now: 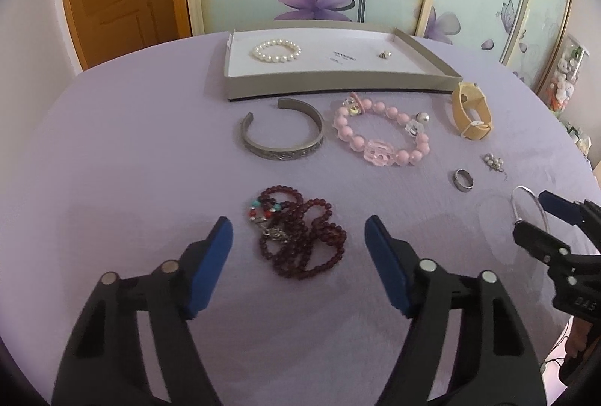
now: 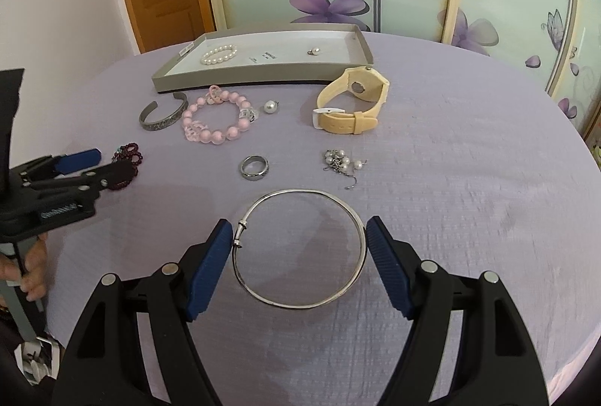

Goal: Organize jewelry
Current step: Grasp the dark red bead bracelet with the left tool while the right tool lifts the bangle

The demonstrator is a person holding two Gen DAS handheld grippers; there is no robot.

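A: Jewelry spread over the lilac-covered counter (image 2: 469,180). Left gripper (image 1: 298,237) has jaws apart, straddling the dark red bead strand (image 1: 300,237), pads not on it. No grasp.

B: Right gripper (image 2: 296,239)?

A: Jaws wide around the thin silver bangle (image 2: 300,248), which lies flat. One pad is just beside the clasp, the other right at the far rim. Pressing or not, cannot tell.

B: View differences?

A: Left wrist view shows the bead strand whole, bunched in loops with turquoise and red accent beads. Right wrist view hides most of it behind the left gripper. Right view shows the bangle whole; left view only catches an arc at the edge.

B: Rest?

A: Grey tray (image 2: 233,81) at the far side holds a white pearl bracelet (image 2: 219,53) and a small pearl charm (image 2: 314,51). In front of the tray: silver cuff (image 2: 163,116), gap facing the tray; pink bead bracelet (image 2: 216,120); tan watch (image 2: 351,98) on its edge, strap's long axis running left-right. Nearer: metal ring (image 2: 254,167), pearl earrings cluster (image 2: 342,162).
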